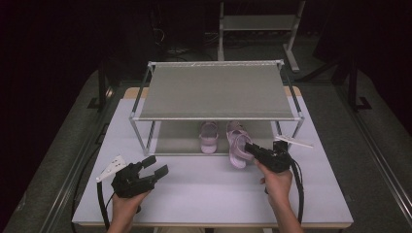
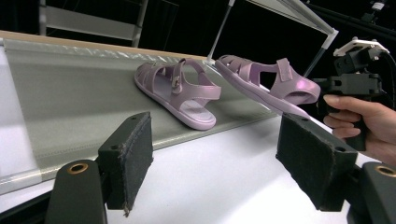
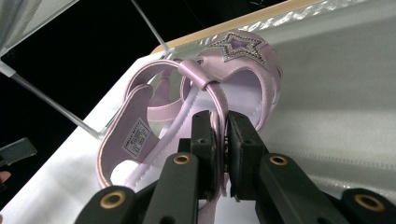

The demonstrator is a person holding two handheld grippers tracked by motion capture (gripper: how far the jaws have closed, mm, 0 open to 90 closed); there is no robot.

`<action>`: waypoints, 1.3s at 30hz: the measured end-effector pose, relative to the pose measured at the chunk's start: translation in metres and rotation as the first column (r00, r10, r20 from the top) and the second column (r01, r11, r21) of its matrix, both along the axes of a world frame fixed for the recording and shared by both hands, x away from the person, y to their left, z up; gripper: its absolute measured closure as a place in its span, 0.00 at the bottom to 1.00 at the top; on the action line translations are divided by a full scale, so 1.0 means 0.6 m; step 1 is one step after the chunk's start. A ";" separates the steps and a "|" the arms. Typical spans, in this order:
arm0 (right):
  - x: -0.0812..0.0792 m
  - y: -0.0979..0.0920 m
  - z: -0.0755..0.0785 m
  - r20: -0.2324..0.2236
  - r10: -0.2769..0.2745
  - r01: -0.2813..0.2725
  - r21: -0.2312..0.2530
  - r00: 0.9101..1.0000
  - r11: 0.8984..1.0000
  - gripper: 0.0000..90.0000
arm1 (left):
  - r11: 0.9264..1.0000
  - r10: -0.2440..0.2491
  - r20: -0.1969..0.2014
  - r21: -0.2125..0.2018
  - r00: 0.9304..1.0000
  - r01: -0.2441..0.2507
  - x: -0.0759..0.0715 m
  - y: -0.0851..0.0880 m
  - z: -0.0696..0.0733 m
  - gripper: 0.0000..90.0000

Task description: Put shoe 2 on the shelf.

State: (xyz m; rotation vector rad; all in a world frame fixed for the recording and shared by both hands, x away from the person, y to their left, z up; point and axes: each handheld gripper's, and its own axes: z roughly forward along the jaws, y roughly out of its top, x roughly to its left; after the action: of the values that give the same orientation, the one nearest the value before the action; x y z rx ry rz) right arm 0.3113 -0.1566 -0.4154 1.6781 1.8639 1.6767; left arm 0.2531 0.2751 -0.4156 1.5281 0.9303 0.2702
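Two small lilac sandals are at the lower shelf of a metal shoe rack (image 1: 216,116). One sandal (image 1: 209,137) (image 2: 180,93) lies flat on the grey lower shelf. My right gripper (image 1: 250,147) (image 3: 223,140) is shut on the heel strap of the other sandal (image 1: 238,145) (image 3: 205,107) (image 2: 266,81), which is tilted with its toe over the shelf and its heel raised over the table. My left gripper (image 1: 158,165) (image 2: 215,158) rests open near the table's front left, with nothing between its jaws.
The rack's grey top shelf (image 1: 216,92) overhangs the lower one, and thin legs (image 1: 141,138) stand at the corners. White tabletop (image 1: 204,189) stretches in front of the rack. A second rack (image 1: 257,24) stands in the dark behind.
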 end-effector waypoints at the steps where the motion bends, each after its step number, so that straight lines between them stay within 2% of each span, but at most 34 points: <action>1: 0.002 0.000 0.000 0.001 -0.002 0.002 0.000 1.000 1.000 0.90 | 1.000 0.000 0.000 0.000 1.000 0.000 0.000 0.000 0.000 0.30; 12: 0.027 0.011 -0.007 0.000 -0.016 0.016 0.001 1.000 1.000 0.90 | 1.000 -0.002 0.001 0.001 1.000 0.002 0.000 0.000 0.000 0.29; 22: 0.049 0.021 -0.021 -0.003 -0.026 0.025 -0.048 1.000 0.999 0.90 | 1.000 0.001 0.000 0.000 1.000 -0.001 0.000 0.000 -0.001 0.29; 26: 0.059 0.027 -0.021 -0.004 -0.035 0.035 -0.043 0.999 0.998 0.90 | 1.000 -0.003 -0.002 -0.001 1.000 0.003 0.001 -0.004 -0.002 0.29; 31: 0.072 0.034 -0.024 0.002 -0.042 0.042 -0.061 0.999 0.997 0.90 | 1.000 -0.011 -0.003 0.001 1.000 0.011 0.001 -0.005 -0.003 0.29; 34: 0.079 0.040 -0.024 -0.014 -0.056 0.055 -0.083 0.998 0.995 0.90 | 1.000 -0.011 -0.004 0.000 1.000 0.011 0.001 -0.005 -0.003 0.29; 35: 0.083 0.040 -0.026 0.005 -0.056 0.056 -0.100 0.998 0.993 0.90 | 1.000 -0.010 -0.003 -0.003 1.000 0.010 0.001 -0.005 -0.002 0.29; 39: 0.095 0.049 -0.029 0.007 -0.049 0.049 -0.114 0.999 0.992 0.90 | 1.000 -0.010 -0.005 -0.004 1.000 0.010 0.001 -0.005 -0.003 0.29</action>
State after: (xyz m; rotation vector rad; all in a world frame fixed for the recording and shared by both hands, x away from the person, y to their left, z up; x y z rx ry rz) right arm 0.3683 -0.1274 -0.4327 1.6599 1.8628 1.5231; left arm 0.2538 0.2722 -0.4172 1.5297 0.9262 0.2576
